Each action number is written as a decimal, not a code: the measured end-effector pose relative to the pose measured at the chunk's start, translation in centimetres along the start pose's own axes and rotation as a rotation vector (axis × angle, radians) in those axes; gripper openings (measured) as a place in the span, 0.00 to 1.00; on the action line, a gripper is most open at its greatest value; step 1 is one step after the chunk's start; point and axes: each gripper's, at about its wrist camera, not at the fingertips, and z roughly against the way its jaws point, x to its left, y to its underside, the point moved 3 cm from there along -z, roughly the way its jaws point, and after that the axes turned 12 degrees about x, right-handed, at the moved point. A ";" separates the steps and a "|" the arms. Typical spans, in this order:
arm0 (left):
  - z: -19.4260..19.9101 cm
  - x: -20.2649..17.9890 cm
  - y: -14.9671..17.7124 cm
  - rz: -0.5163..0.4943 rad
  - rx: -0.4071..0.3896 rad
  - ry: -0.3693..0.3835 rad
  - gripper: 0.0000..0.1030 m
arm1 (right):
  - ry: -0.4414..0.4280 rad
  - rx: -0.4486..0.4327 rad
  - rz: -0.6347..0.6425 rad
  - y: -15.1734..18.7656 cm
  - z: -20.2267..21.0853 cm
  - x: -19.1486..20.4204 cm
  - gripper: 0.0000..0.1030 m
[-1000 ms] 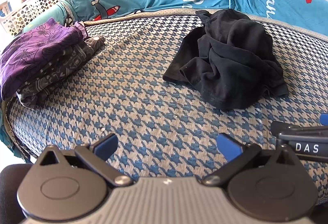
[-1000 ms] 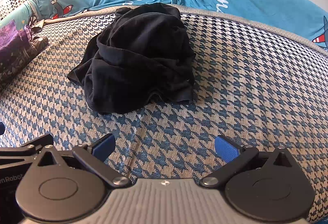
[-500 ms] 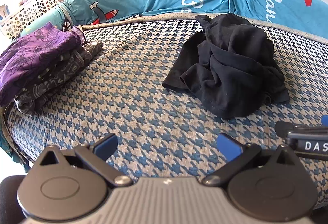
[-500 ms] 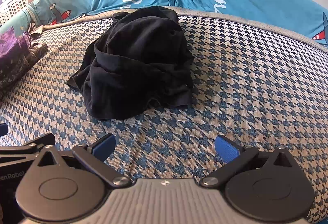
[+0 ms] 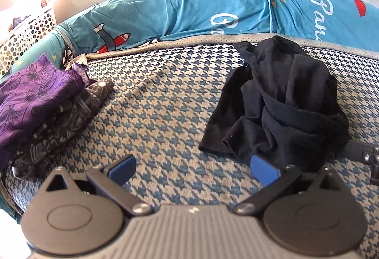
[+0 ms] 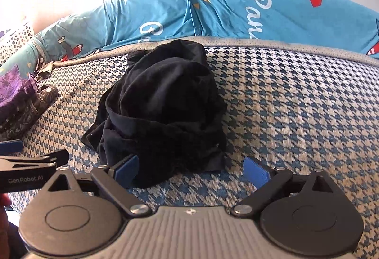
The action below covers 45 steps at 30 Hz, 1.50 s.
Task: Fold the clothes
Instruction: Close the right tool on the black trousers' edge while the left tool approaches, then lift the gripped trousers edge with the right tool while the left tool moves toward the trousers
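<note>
A crumpled black garment (image 5: 279, 105) lies in a heap on the blue-and-cream houndstooth mat (image 5: 161, 117); it also shows in the right wrist view (image 6: 163, 117). My left gripper (image 5: 193, 167) is open and empty, its right pad at the garment's near left edge. My right gripper (image 6: 191, 170) is open and empty, its left pad against the garment's near edge, the hem between the jaws. A stack of folded clothes, purple on top (image 5: 30, 102), sits at the mat's left edge.
A teal printed bedsheet (image 5: 213, 10) runs along the back of the mat. A white perforated basket (image 5: 26, 29) stands at the far left. Bare mat (image 6: 296, 105) lies to the right of the garment. Each gripper shows at the other view's edge.
Both grippers have moved forward towards the black garment, which now sits close against their blue pads. The garment itself has not moved.
</note>
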 end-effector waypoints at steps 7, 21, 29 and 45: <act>-2.9 1.3 -3.0 0.030 0.024 -0.004 1.00 | -0.044 -0.049 -0.001 -1.8 -1.0 1.4 0.93; -7.3 3.0 -7.2 0.014 0.022 -0.083 0.78 | -0.109 -0.123 0.297 -2.9 -4.2 8.7 0.15; -8.5 3.3 -7.6 -0.004 0.026 -0.116 0.92 | -0.085 -0.064 0.357 -3.5 -8.0 10.6 0.24; -9.1 3.2 -7.9 0.065 0.073 -0.003 1.00 | -0.106 -0.074 0.385 -2.1 -8.3 10.1 0.41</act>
